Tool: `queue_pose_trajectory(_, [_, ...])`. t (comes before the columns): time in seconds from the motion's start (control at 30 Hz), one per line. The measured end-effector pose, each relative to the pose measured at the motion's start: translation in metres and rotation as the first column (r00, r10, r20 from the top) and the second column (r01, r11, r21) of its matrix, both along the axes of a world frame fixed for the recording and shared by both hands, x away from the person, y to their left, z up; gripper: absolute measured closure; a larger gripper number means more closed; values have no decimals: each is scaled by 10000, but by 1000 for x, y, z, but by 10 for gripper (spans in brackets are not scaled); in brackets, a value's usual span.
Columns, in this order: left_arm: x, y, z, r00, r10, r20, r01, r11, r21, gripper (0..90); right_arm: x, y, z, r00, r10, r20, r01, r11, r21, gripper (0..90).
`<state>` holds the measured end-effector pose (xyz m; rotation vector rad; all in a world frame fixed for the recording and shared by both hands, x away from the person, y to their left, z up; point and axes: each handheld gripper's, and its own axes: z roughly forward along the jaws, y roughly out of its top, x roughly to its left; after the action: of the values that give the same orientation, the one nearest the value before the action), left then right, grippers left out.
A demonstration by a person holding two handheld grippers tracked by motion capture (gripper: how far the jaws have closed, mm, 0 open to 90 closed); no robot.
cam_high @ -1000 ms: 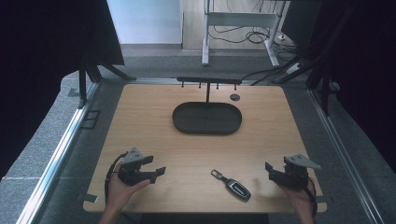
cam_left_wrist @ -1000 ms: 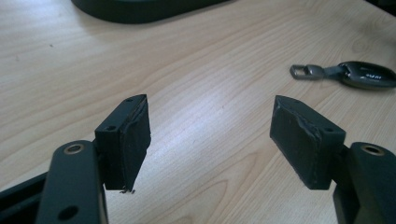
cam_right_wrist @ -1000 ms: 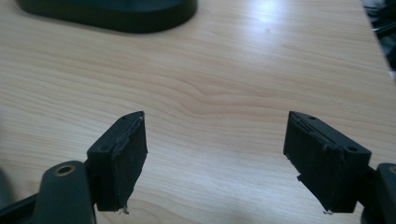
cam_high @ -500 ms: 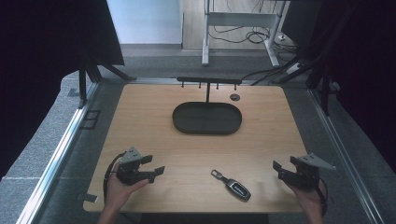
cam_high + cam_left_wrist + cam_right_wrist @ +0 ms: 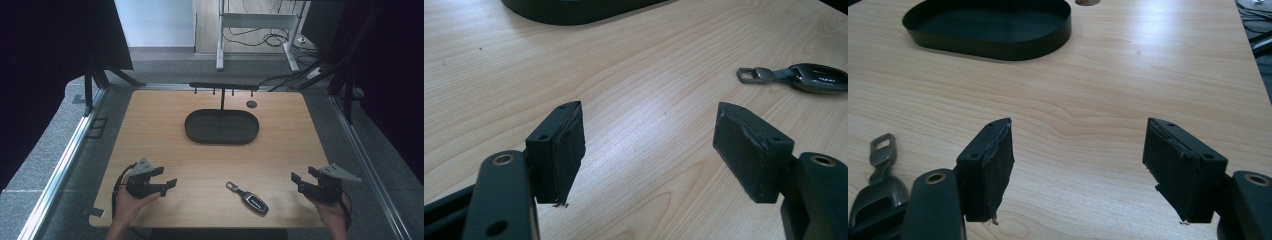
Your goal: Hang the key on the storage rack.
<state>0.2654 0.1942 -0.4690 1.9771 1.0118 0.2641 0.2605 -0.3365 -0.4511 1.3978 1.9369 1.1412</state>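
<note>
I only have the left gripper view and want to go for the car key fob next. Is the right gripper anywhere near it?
Observer: No. In the high view the right gripper sits at the table's near right edge, apart from the car key fob, jaws open with nothing between them.
Operator: Which end of the fob points at the tray?
Observer: Its metal loop; the dark body lies nearer you.
Operator: Anything in the tray?
Observer: The right gripper view shows the black oval tray empty inside.
Operator: What's behind it?
Observer: A black hook rack stands at the tray's far edge.
</note>
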Motion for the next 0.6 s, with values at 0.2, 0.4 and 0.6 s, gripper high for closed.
queue_pose_trajectory(0.2, [0,0,0,10000,14,-2,-14,10000,4,296,1,1,2,9999,130,-61,-129,9998,167,280])
queue_pose_trajectory(0.4, [1,0,-1,10000,-17,-41,17,10000,32,296,2,0,1,9996,155,-230,-147,9993,333,298])
queue_pose_trajectory(0.6, [0,0,-1,10000,12,-13,-12,10000,-10,296,-2,3,7,9992,388,-50,-387,9989,246,315])
